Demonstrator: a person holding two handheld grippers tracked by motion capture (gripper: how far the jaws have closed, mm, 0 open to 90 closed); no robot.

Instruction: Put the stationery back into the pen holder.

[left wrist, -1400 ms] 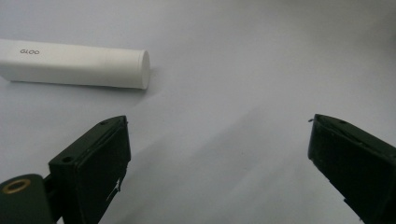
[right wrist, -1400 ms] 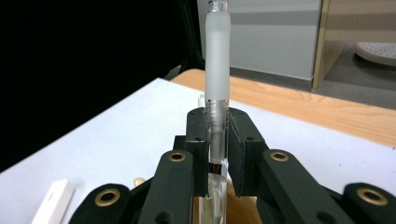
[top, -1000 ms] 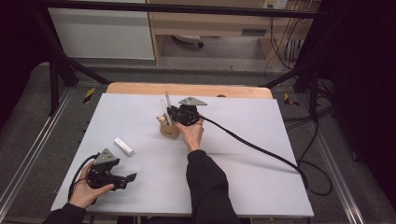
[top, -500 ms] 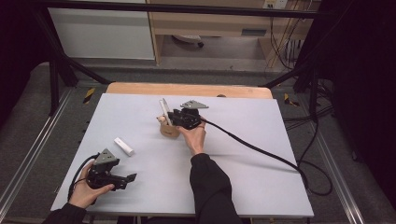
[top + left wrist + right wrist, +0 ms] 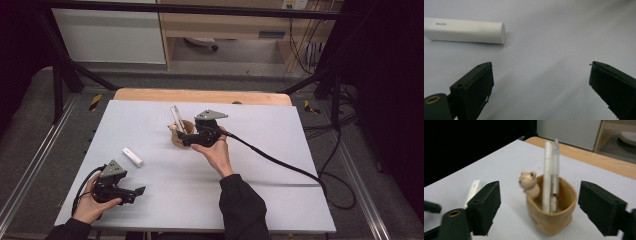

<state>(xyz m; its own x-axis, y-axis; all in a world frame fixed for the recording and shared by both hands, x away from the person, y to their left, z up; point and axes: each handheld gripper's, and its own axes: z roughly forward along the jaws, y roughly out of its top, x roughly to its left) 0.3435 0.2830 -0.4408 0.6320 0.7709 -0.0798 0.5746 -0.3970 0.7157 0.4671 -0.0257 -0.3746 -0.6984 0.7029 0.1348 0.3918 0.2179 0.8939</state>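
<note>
I have the tan holder [image 5: 551, 212] near the middle of the table [image 5: 280, 200], slightly toward the far edge in the high view. It is a small soft-looking cup shaped like a paper bag, with a little bear figure [image 5: 529, 182] perched on its rim at about ten o'clock. Two slim pens stand upright in it: a white pen [image 5: 547, 177] and, touching it at three o'clock, a clear pen [image 5: 555, 170].

My right gripper [image 5: 539, 207] sits just beside the holder at about four o'clock in the high view. Its jaws have just been opening and now stand wide apart, the holder showing beyond and between them with neither pad touching it.

A white tube [image 5: 465, 30] marked GLOO lies flat at about eight o'clock from the holder, well apart from it. My left gripper [image 5: 540, 85] rests near the table's near-left corner, jaws spread wide over bare tabletop, the tube lying beyond them at eleven o'clock.
</note>
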